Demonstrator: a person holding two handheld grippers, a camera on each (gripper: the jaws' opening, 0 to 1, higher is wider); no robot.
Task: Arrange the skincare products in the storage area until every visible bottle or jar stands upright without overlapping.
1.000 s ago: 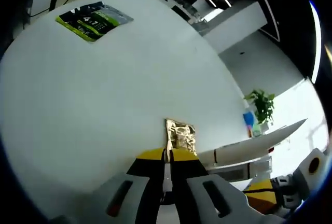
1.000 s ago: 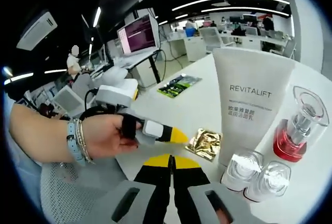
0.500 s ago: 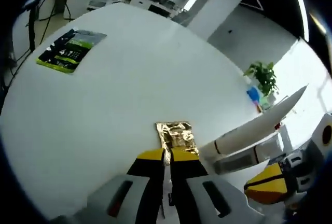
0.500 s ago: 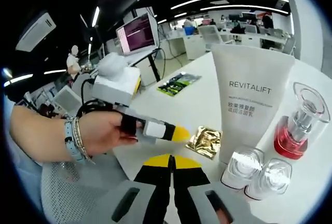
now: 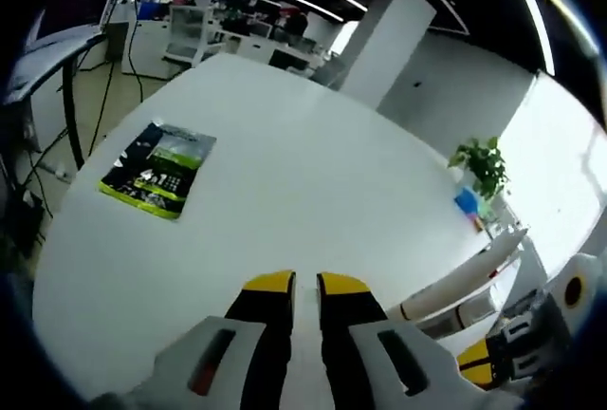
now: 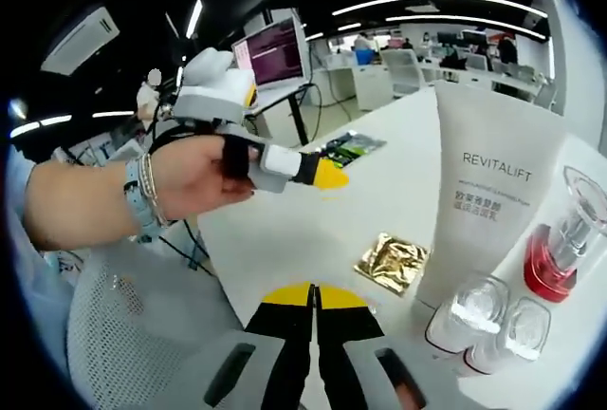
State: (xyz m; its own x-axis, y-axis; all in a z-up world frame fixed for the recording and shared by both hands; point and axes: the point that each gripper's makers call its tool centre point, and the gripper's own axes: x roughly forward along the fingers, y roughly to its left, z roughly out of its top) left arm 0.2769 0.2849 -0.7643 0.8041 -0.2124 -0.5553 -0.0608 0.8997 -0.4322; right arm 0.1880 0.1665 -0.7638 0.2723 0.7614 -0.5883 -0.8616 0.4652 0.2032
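honestly, left gripper [image 5: 305, 287] sits slightly open and empty, right gripper [image 6: 314, 298] closed on nothing. gold sachet [image 6: 391, 262] lies beside the upright tube [image 6: 482, 199]; a clumsy grab could topple it.

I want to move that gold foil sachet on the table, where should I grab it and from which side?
The gold foil sachet lies flat and crinkled on the white table, beside the white tube. Probably best to pinch a raised edge on its open side, away from the tube, coming in low.
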